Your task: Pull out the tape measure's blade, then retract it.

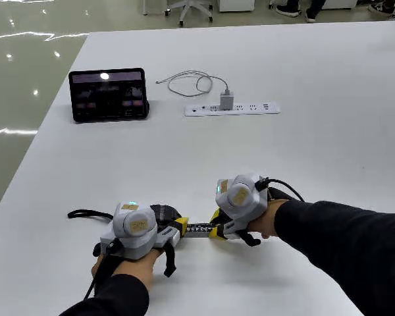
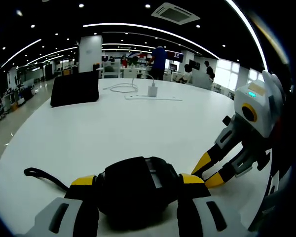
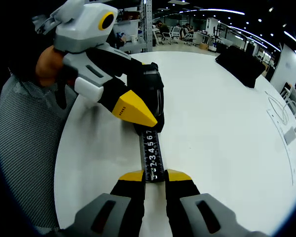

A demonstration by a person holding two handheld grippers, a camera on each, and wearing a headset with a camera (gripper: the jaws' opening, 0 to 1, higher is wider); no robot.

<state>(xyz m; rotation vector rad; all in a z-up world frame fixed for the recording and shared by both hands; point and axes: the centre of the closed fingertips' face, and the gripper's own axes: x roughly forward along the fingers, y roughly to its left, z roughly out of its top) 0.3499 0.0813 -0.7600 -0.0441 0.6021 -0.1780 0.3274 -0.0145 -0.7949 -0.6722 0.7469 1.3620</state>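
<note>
left gripper (image 2: pixel 138 178) clamps black plastic tape-measure case (image 2: pixel 137 192) | right gripper (image 3: pixel 154 175) pinches black numbered blade (image 3: pixel 150 148) | blade axis left-right, short

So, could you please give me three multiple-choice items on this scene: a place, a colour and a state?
1. In the head view, where does the tablet stand relative to the power strip? A) left of it B) right of it C) on it
2. The tape measure case is: A) black B) red C) white
3. The blade is: A) fully retracted B) partly out C) detached
Answers: 1 A, it stands apart, to the left; 2 A, black between the yellow tips of the left gripper; 3 B, the right gripper pinches its end, numbers showing.
</note>
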